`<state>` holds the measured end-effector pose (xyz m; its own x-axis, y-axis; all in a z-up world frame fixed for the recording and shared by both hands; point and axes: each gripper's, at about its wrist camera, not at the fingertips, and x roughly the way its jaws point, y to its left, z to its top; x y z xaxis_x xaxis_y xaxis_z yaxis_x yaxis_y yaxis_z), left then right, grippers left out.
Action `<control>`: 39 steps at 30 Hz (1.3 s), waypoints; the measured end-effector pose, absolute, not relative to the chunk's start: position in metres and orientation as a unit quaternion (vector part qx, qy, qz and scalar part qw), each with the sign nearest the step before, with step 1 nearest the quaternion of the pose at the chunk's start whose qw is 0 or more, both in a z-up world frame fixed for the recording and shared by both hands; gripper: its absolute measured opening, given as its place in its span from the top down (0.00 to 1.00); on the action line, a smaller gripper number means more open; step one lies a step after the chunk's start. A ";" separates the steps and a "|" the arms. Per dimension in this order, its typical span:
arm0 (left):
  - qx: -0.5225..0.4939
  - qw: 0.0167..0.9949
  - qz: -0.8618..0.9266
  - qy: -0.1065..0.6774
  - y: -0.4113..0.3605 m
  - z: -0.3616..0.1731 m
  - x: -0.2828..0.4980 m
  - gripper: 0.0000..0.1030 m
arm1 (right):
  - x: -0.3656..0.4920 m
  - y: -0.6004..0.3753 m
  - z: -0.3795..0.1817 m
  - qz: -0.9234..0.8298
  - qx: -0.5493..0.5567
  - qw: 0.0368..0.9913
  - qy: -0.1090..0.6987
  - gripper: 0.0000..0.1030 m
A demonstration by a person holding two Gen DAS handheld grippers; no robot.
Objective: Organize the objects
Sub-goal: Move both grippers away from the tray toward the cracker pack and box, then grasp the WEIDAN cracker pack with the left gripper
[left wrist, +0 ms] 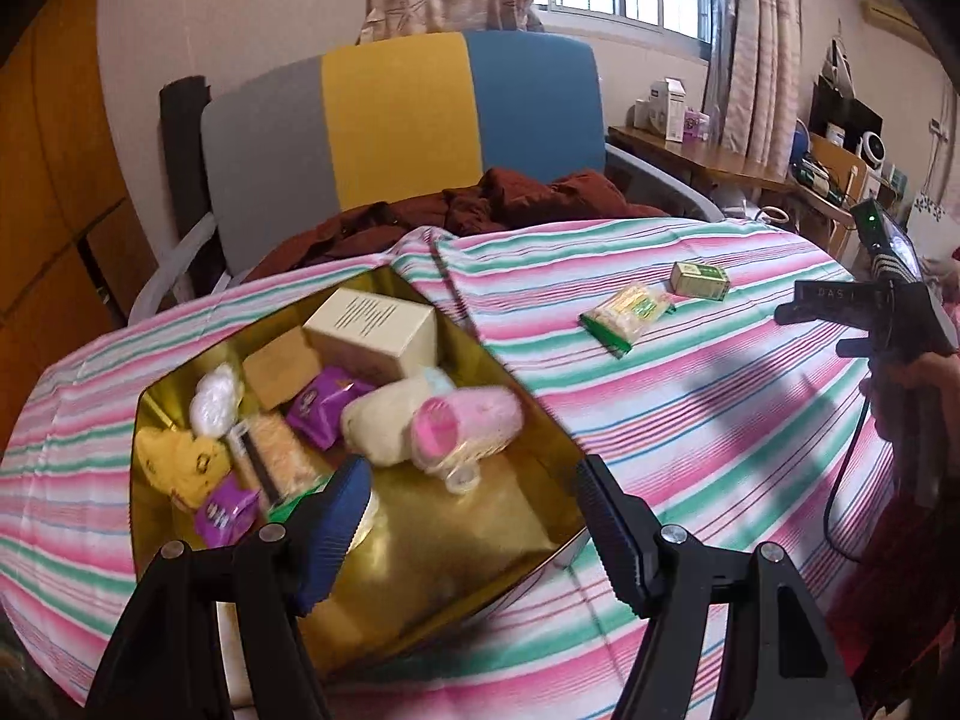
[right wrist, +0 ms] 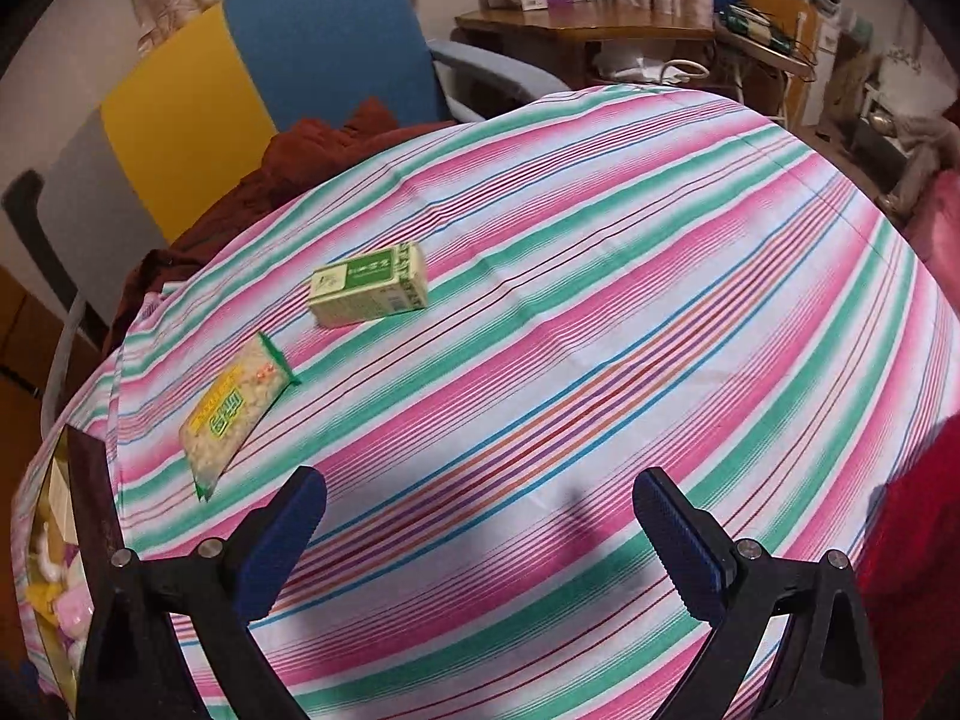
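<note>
A gold tin box point(left wrist: 528, 516) sits on the striped tablecloth and holds several items: a cream carton point(left wrist: 372, 333), purple packets point(left wrist: 327, 402), a pink-capped roll point(left wrist: 465, 426) and a yellow soft toy point(left wrist: 180, 462). My left gripper point(left wrist: 474, 510) hangs open over the tin's near side, holding nothing. A clear snack packet point(right wrist: 237, 411) point(left wrist: 627, 315) and a small green box point(right wrist: 369, 288) point(left wrist: 699, 280) lie on the cloth to the right of the tin. My right gripper point(right wrist: 480, 522) stands open above bare cloth, nearer than both. The tin's edge point(right wrist: 54, 546) shows at far left.
A grey, yellow and blue chair point(left wrist: 396, 120) with a dark red garment point(left wrist: 480, 204) stands behind the table. A wooden desk point(right wrist: 588, 21) with boxes and clutter is at the back right. The right gripper's body and a hand point(left wrist: 900, 354) show at the right edge.
</note>
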<state>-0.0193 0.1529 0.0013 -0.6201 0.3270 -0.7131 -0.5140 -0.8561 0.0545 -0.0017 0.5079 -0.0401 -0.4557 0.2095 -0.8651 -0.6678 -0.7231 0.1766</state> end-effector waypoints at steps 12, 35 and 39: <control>-0.346 0.279 0.879 0.172 0.213 0.011 -0.029 0.30 | 0.001 0.504 -0.038 0.819 -0.442 0.255 0.264 0.00; -0.423 0.330 0.817 0.210 0.317 -0.026 -0.094 0.31 | 0.005 0.510 -0.036 0.821 -0.422 0.225 0.311 0.00; -0.426 0.326 0.813 0.225 0.335 -0.034 -0.109 0.31 | 0.008 0.513 -0.036 0.819 -0.418 0.221 0.326 0.00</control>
